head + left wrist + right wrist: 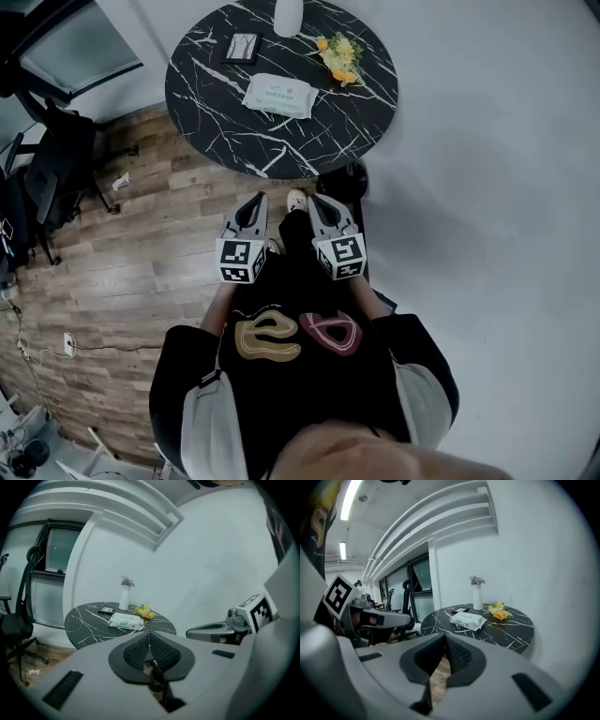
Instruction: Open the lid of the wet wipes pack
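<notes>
The white wet wipes pack (277, 95) with green print lies flat on the round black marble table (225, 141), its lid down; it also shows as the pack (125, 621) and the pack (468, 619) in the gripper views. My left gripper (254, 201) and right gripper (314, 200) are held side by side in front of the person's body, well short of the table's near edge. Both point toward the table. Each has its jaws together with nothing between them.
On the table stand a white vase (288, 16), a small bunch of yellow flowers (338, 56) and a dark framed card (241, 47). Black office chairs (52, 169) stand at the left on the wooden floor (122, 272). A white wall (487, 187) runs along the right.
</notes>
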Tool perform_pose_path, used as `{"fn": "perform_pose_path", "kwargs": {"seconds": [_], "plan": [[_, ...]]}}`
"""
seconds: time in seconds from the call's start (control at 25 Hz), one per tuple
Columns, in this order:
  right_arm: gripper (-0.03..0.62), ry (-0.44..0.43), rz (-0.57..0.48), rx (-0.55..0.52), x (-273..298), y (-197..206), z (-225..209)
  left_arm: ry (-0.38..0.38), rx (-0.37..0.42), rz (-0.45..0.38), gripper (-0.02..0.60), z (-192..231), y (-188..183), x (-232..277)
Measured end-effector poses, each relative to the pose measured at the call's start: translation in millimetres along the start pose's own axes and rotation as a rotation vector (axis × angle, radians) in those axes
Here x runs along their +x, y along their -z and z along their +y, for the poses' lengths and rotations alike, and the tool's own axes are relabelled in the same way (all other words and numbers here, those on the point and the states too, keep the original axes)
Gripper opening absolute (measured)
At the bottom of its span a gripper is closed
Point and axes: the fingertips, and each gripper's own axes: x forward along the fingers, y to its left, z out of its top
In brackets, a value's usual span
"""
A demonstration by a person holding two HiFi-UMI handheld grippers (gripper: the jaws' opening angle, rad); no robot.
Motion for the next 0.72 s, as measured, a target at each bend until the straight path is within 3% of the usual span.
{"fn": "perform_pose_path", "kwargs": {"seconds": [0.72], "plan": [[0.012, -0.099, -0.003, -0.041, 89.1, -48.4, -68.8, -0.083, -0.013, 0.007, 0.018, 35.9, -40.4, 89.6]]}}
